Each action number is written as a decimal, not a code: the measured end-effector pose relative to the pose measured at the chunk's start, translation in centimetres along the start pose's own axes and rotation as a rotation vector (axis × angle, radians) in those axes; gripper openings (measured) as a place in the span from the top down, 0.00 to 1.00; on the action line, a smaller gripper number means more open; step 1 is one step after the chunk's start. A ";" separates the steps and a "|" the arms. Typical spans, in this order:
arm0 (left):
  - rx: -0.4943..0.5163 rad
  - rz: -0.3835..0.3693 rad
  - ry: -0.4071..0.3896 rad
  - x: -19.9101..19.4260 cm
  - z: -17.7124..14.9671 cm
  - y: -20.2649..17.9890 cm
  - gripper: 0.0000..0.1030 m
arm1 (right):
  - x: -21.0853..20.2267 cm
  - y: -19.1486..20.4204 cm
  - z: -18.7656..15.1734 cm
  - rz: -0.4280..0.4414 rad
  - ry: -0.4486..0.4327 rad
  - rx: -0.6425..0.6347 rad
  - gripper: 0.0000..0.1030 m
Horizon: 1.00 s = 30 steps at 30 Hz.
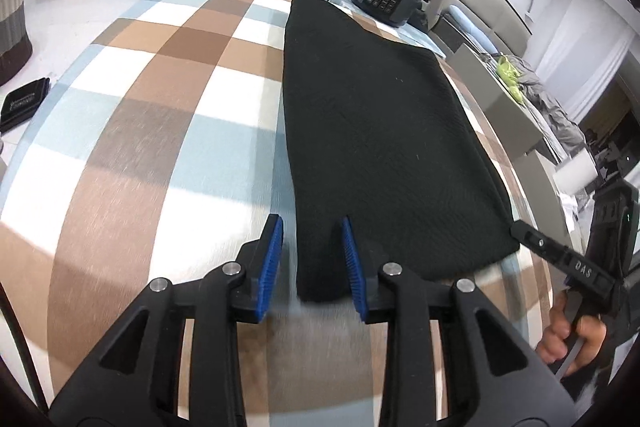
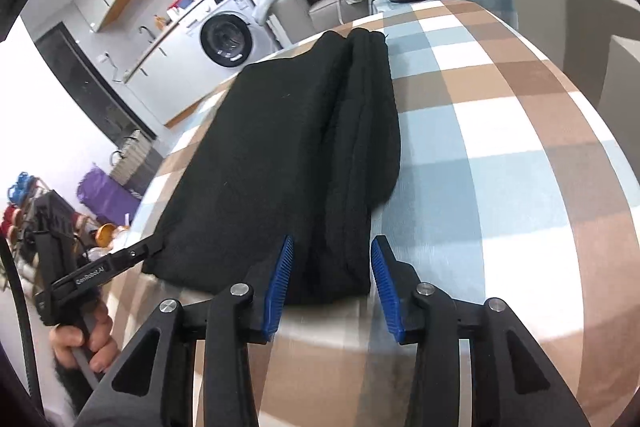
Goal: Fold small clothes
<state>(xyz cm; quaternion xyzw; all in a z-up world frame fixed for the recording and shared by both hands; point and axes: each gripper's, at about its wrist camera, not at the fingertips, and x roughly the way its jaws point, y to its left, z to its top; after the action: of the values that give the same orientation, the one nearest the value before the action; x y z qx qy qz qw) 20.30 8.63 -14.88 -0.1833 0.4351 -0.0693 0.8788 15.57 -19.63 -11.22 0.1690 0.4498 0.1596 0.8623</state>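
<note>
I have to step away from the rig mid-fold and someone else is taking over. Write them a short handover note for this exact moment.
Left gripper: open, nothing held, at the near left corner of the black garment.
Right gripper: open, nothing held, straddling the garment's near right edge.
Garment: lies lengthwise on the checked tablecloth, folded into a long strip, layers stacked along its right side.
Done: lengthwise folds.
Left: probably fold it across into a compact bundle, then set aside.

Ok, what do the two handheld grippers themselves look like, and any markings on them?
Both are black plastic frames with silver pivot bolts and ribbed blue pads. The left gripper reads "GenRobot.AI" along its side in the right wrist view; the right gripper shows "DAS" lettering in the left wrist view.
</note>
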 end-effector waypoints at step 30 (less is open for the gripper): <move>0.292 0.096 -0.441 -8.4 -3.5 -5.0 0.01 | -5.1 4.4 -0.9 -0.016 -0.313 -0.353 0.00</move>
<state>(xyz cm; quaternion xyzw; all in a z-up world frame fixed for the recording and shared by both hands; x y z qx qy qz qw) 12.58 5.48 -8.69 -0.0443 0.2267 -0.0482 0.9718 11.50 -17.76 -6.15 0.0347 0.2769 0.2008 0.9390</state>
